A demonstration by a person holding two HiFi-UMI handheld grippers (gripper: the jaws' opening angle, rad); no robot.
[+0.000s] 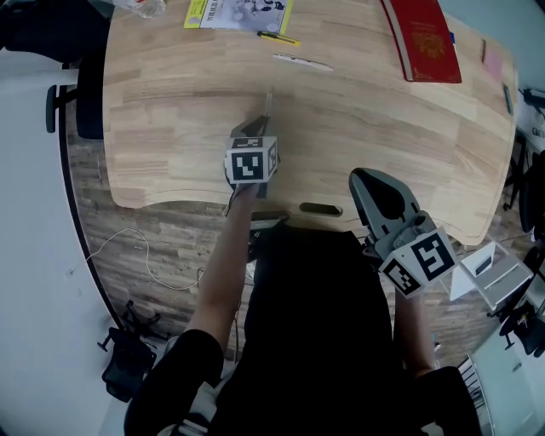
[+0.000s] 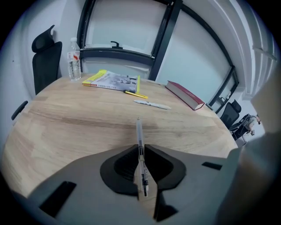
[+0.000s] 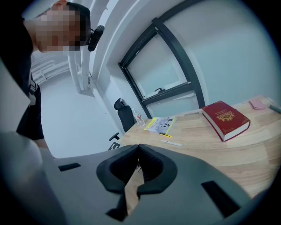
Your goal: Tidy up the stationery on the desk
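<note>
My left gripper (image 1: 255, 128) hovers over the middle of the wooden desk (image 1: 170, 128), shut on a clear pen (image 1: 266, 106) that sticks out ahead of its jaws. In the left gripper view that clear pen (image 2: 139, 140) runs straight between the pads of the left gripper (image 2: 140, 149). Further back lie a white pen (image 1: 302, 61) and a yellow pen (image 1: 278, 38). My right gripper (image 1: 364, 180) is at the desk's near edge, shut with nothing in it; the right gripper (image 3: 138, 150) shows its pads pressed together.
A red book (image 1: 423, 38) lies at the back right and a yellow booklet (image 1: 238, 13) at the back centre. A pink pad (image 1: 492, 60) and a dark pen (image 1: 507, 98) sit near the right edge. A water bottle (image 2: 73, 65) and an office chair (image 2: 46, 61) stand at the far left.
</note>
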